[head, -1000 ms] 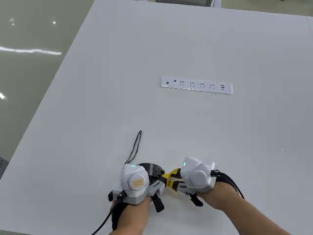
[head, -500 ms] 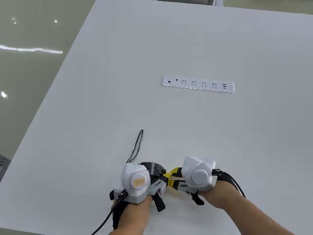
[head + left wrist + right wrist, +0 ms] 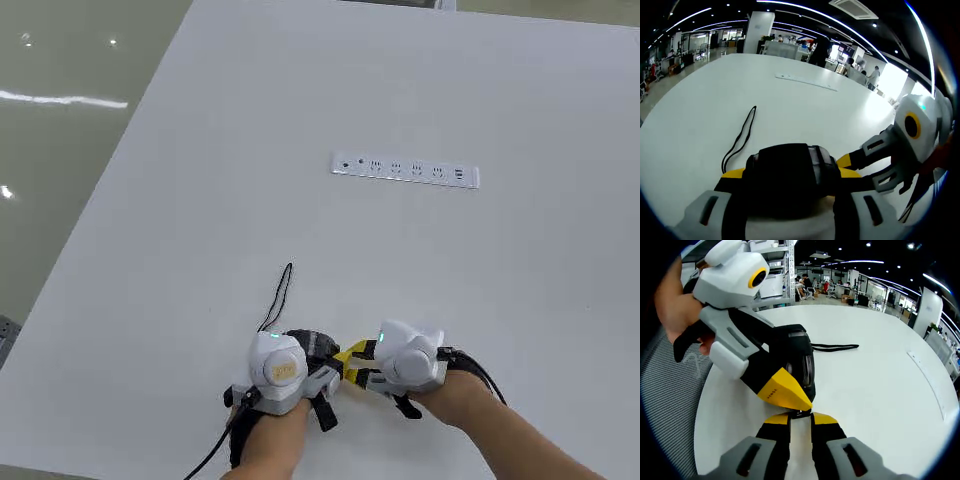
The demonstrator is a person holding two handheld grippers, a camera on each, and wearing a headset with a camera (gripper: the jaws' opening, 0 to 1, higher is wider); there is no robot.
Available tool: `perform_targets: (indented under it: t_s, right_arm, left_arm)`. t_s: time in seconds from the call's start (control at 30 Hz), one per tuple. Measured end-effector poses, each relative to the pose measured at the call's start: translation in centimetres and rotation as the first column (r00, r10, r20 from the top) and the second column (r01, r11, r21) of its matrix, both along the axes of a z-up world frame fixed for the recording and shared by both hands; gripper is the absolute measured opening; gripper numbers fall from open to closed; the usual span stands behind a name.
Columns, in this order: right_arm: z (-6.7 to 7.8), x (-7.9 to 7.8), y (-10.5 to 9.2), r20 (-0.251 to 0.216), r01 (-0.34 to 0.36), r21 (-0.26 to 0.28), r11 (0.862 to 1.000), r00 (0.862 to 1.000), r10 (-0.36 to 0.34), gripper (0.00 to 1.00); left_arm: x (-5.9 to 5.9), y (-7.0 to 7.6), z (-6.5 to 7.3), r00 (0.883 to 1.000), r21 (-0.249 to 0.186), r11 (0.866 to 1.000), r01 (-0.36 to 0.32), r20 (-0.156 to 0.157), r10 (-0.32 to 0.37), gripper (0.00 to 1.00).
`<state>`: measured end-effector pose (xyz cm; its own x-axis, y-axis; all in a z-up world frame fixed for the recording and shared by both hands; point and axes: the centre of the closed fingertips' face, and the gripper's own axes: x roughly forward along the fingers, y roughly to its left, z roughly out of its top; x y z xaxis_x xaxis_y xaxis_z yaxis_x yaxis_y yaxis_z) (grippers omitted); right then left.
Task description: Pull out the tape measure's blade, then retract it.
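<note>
Hardly anything has shifted in the last second: the right tongs [image 3: 800, 419] sit a shade further right, clenched on the blade tip [image 3: 800, 413] at the case mouth. The left tongs [image 3: 790, 172] clamp the black tape measure [image 3: 795, 357], which rests on the desk [image 3: 400, 100] by its near edge. Its case looks rigid and smooth; the thin, springy blade is probably best drawn by its end hook.

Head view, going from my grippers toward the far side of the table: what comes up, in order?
Tape measure → its black strap lying on the table → white power strip
</note>
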<state>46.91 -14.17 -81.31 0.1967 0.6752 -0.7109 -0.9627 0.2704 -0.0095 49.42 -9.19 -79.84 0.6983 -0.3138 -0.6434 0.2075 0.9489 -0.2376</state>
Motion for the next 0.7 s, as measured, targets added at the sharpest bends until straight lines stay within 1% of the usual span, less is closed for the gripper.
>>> perform_targets:
  t_s: [0.23, 0.5, 0.7]
  right_arm:
    - [-0.06, 0.06, 0.16, 0.002, -0.001, 0.0, 1.0, 1.0, 0.001, 0.14]
    - [-0.03, 0.23, 0.78, -0.011, 0.016, 0.001, 1.0, 1.0, -0.016, 0.13]
    - [-0.05, 0.21, 0.64, -0.012, 0.02, 0.005, 1.0, 1.0, -0.02, 0.13]
  left_arm:
    - [0.03, 0.06, -0.04, 1.0, -0.004, 1.0, 0.001, -0.003, -0.001, 0.67]
    - [0.07, 0.09, -0.09, 1.0, -0.008, 1.0, 0.0, -0.007, 0.0, 0.67]
    - [0.07, 0.09, -0.07, 1.0, -0.009, 1.0, -0.001, -0.005, 0.001, 0.67]
